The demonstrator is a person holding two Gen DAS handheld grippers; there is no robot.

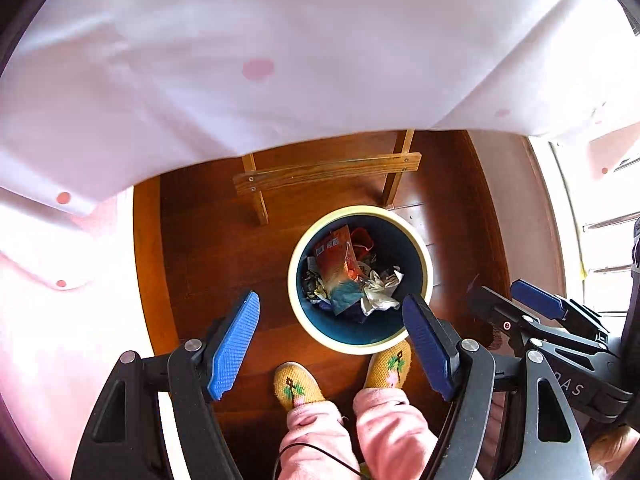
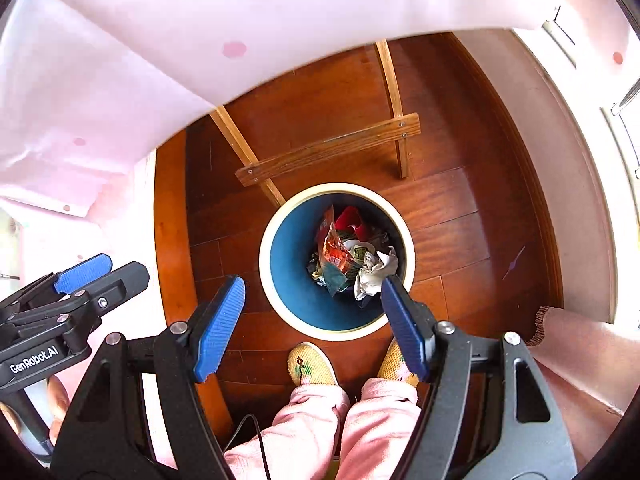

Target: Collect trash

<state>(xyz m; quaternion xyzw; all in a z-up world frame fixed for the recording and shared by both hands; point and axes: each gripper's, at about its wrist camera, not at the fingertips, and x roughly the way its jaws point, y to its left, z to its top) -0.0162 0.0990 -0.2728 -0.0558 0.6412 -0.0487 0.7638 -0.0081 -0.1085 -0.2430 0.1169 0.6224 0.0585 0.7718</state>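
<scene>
A round bin (image 1: 298, 312) (image 2: 266, 280) with a cream rim and blue inside stands on the wooden floor. It holds trash: an orange wrapper (image 1: 338, 262) (image 2: 334, 250), crumpled white paper (image 1: 380, 294) (image 2: 374, 274) and other scraps. My left gripper (image 1: 332, 310) hangs open above the bin, nothing between its blue pads. My right gripper (image 2: 314, 290) is open and empty too, also over the bin. Each gripper shows in the other's view: the right one (image 1: 516, 300) at the right edge, the left one (image 2: 104, 270) at the left edge.
A white cloth with pink dots (image 1: 280, 60) (image 2: 160, 32) overhangs a table above the floor. Wooden table legs and a crossbar (image 1: 328, 172) (image 2: 328, 148) stand just behind the bin. A person's feet in yellow slippers (image 1: 298, 386) (image 2: 314, 364) and pink trousers are right before the bin.
</scene>
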